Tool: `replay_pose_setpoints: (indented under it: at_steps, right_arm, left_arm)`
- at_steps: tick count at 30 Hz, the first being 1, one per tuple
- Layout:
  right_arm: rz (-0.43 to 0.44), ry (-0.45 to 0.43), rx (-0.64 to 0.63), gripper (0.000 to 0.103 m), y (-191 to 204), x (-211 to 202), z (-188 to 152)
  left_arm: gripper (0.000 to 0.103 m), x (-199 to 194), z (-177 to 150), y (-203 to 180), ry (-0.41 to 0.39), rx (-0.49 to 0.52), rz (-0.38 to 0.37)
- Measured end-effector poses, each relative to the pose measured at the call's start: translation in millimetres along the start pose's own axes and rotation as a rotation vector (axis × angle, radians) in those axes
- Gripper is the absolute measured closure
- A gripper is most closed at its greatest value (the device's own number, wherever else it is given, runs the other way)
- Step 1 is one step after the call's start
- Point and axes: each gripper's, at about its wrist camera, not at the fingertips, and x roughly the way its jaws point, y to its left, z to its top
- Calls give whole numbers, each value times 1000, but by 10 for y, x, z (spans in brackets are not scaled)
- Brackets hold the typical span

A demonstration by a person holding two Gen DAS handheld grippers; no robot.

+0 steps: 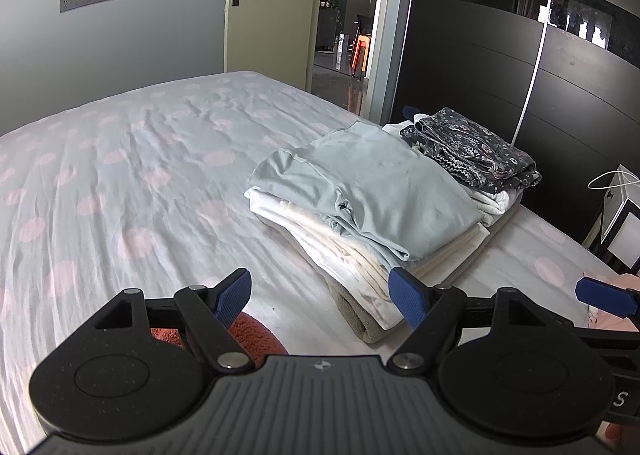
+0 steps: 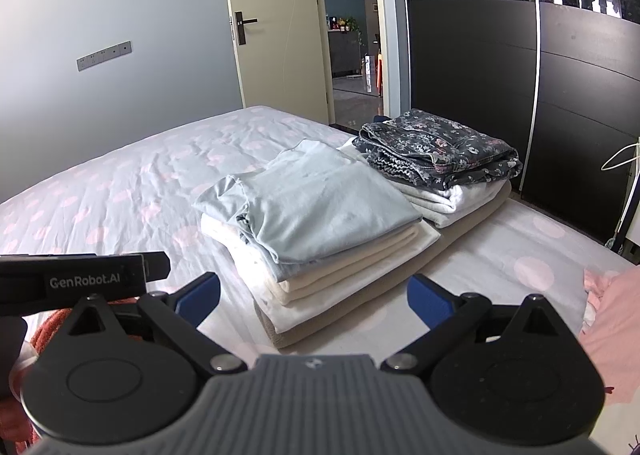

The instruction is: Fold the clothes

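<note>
Left wrist view is showing two stacks of folded clothes sitting side by side on the bed [image 1: 120, 159]: a pale blue top [image 1: 372, 183] lying over cream and white pieces, and a dark floral garment [image 1: 472, 147] topping white ones. Both stacks are lying toward the bed's right edge, near the black wardrobe [image 1: 500, 75]. Wide bare sheet is stretching out to their left. The left gripper [image 1: 320, 299] is hovering with jaws apart, empty, its right pad just beside the near stack. An orange cloth [image 1: 256, 335] is lying beneath it.

The right gripper [image 2: 313, 297] is likewise hanging spread and empty before the blue top [image 2: 316, 199]; pink fabric [image 2: 612, 319] is crowding its right side.
</note>
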Motion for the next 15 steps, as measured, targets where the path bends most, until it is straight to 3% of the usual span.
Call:
replay_pose_setpoints:
  at_steps: [15]
  right_arm:
    - [5, 15, 14, 2, -4, 13, -14]
  left_arm:
    - [29, 11, 1, -2, 13, 4, -2]
